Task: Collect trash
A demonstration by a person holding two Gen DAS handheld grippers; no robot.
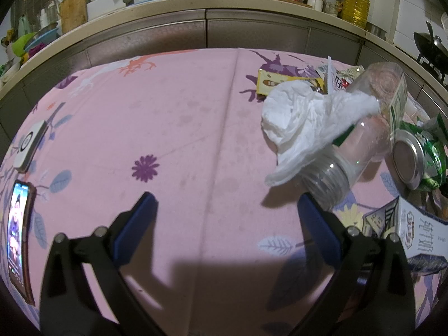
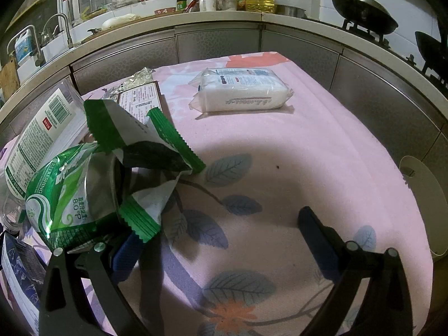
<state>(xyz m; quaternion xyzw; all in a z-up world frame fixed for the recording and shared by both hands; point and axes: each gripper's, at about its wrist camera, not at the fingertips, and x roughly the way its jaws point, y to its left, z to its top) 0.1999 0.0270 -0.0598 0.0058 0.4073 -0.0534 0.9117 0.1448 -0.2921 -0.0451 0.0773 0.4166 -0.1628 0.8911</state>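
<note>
Left gripper (image 1: 226, 210): nearest to my left wrist camera; I see its blue-padded jaws spread wide with nothing between them, hanging over bare pink tablecloth (image 1: 182, 128).
Milk carton (image 1: 420, 240): lies just beside the right-hand finger, at the lower right edge.
Clear plastic bottle (image 1: 361, 140): lying on its side ahead and to the right, ribbed neck pointing toward my jaws.
White tissue (image 1: 302, 123): crumpled, draped over the bottle's near end.
Green can (image 1: 420, 159): on its side, touching the bottle's right flank, base facing me.
Yellow wrapper (image 1: 271, 82): flat on the cloth behind the tissue.
Phone (image 1: 18, 238): far left edge, screen lit, well apart from the trash pile.
White device (image 1: 30, 145): just above the phone.

Right gripper (image 2: 221, 229): I see its jaws wide apart, gripping nothing.
Green-and-white wrapper (image 2: 140, 151): torn open, rising right over my left-hand finger; whether it touches the pad I cannot tell.
Green pouch (image 2: 64, 196): crumpled, beside that wrapper on the left.
Labelled bottle (image 2: 42, 128): behind the pouch, at the left.
Brown-edged packet (image 2: 140, 100): flat behind the green wrapper.
Tissue pack (image 2: 240, 89): sealed, lying well ahead near the table's far edge.
Wok (image 2: 364, 11): on the stove, upper right.
</note>
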